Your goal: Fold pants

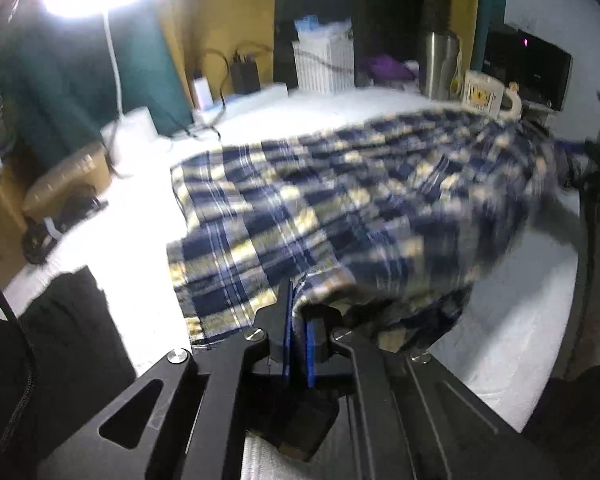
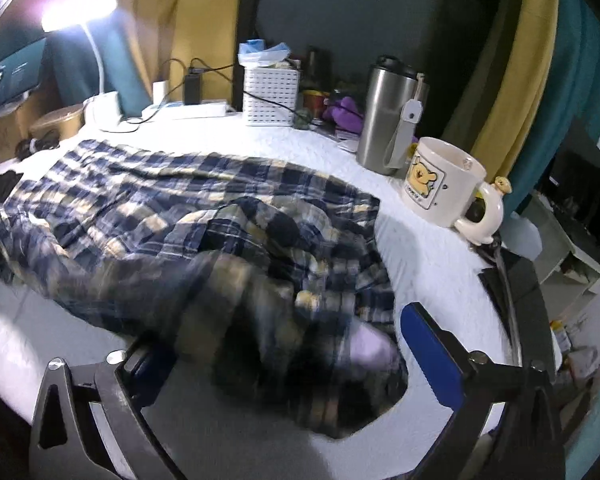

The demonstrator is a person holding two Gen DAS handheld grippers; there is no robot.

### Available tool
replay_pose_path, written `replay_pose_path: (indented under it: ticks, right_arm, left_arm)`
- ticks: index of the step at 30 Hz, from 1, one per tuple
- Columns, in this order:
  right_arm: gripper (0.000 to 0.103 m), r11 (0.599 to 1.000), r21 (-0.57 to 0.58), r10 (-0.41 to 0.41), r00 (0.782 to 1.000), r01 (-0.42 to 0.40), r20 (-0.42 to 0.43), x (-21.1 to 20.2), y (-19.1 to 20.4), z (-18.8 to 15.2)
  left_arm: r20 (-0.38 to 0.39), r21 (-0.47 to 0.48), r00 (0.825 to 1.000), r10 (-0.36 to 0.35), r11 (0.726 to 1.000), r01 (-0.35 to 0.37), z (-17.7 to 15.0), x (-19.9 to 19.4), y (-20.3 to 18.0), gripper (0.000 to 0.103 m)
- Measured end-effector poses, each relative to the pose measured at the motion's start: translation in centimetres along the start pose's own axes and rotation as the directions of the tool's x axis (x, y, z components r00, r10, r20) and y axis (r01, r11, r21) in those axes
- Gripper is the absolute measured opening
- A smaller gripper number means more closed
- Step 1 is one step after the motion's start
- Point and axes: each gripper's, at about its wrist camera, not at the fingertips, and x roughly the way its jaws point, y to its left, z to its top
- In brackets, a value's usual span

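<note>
Blue, navy and cream plaid pants (image 1: 340, 200) lie across a white table (image 1: 140, 216). My left gripper (image 1: 298, 312) is shut on the near edge of the pants and holds that edge lifted, so the cloth drapes over my fingers. In the right wrist view the pants (image 2: 172, 208) are spread flat at the left and bunched at the near right. My right gripper (image 2: 284, 344) is open, with its blue-padded right finger (image 2: 432, 352) beside the bunched cloth and its left finger partly hidden under the cloth. The moving cloth is blurred.
A cream bear mug (image 2: 444, 184) and a steel tumbler (image 2: 384, 116) stand at the table's back right. A white basket (image 2: 270, 96), chargers with cables and a lit desk lamp (image 2: 100, 68) line the back. Dark cloth (image 1: 60, 340) lies at the left.
</note>
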Motion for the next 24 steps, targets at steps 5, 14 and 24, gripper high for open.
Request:
replay_pose_path:
  ticks: [5, 14, 24]
  right_arm:
    - [0.1, 0.995, -0.075, -0.065, 0.997, 0.067, 0.033, 0.4, 1.7, -1.0]
    - [0.021, 0.995, -0.032, -0.087, 0.99, 0.091, 0.109, -2.8, 1.6, -0.8]
    - [0.008, 0.994, 0.109, -0.047, 0.967, 0.02, 0.25, -10.2, -0.5, 0.6]
  left_arm:
    - [0.073, -0.016, 0.997, 0.007, 1.0, -0.006, 1.2, -2.3, -0.1, 0.004]
    - [0.218, -0.018, 0.976, 0.006, 1.0, -0.002, 3.1, -7.8, -1.3, 0.004]
    - [0.379, 0.019, 0.925, -0.012, 1.0, 0.006, 4.4, -14.6, -3.3, 0.004]
